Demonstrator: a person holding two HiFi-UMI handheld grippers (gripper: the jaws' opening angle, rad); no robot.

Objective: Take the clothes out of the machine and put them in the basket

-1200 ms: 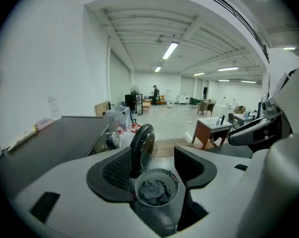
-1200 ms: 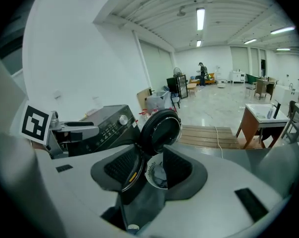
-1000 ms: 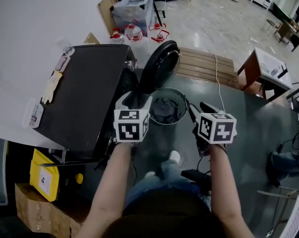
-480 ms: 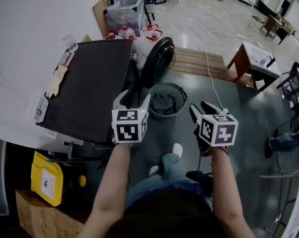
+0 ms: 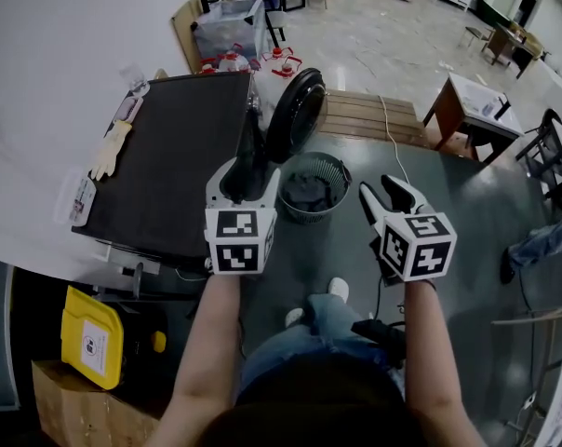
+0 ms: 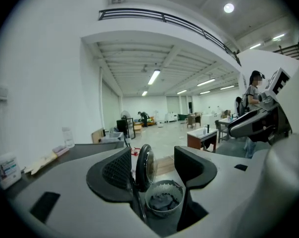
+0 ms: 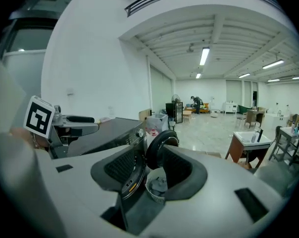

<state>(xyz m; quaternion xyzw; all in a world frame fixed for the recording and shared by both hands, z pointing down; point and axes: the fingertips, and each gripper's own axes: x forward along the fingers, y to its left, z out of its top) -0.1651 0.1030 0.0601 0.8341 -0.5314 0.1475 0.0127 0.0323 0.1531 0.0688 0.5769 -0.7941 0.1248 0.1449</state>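
A black washing machine [image 5: 169, 156] stands at the left with its round door [image 5: 298, 112] swung open. On the floor in front of it sits a round grey basket [image 5: 339, 173] holding dark clothes [image 5: 309, 194]. My left gripper [image 5: 248, 171] hovers over the machine's front edge, open and empty. My right gripper [image 5: 381, 191] hangs to the right of the basket, also open and empty. In the left gripper view the basket [image 6: 150, 195] and the door [image 6: 145, 166] show between the parted jaws of the left gripper [image 6: 157, 166]. In the right gripper view the basket [image 7: 157, 191] lies beyond the right gripper [image 7: 152, 171].
A yellow box [image 5: 90, 335] and a cardboard carton [image 5: 72, 399] sit at the lower left. Gloves and small items [image 5: 109, 147] lie on the machine's top. A wooden pallet [image 5: 374, 117] lies behind the basket, a cable [image 5: 393, 152] crosses the floor, and a desk [image 5: 476, 110] stands to the right.
Both grippers have risen and drawn back from the basket, keeping the same jaw gaps. The head view has shifted slightly, so the machine and basket sit higher in the picture.
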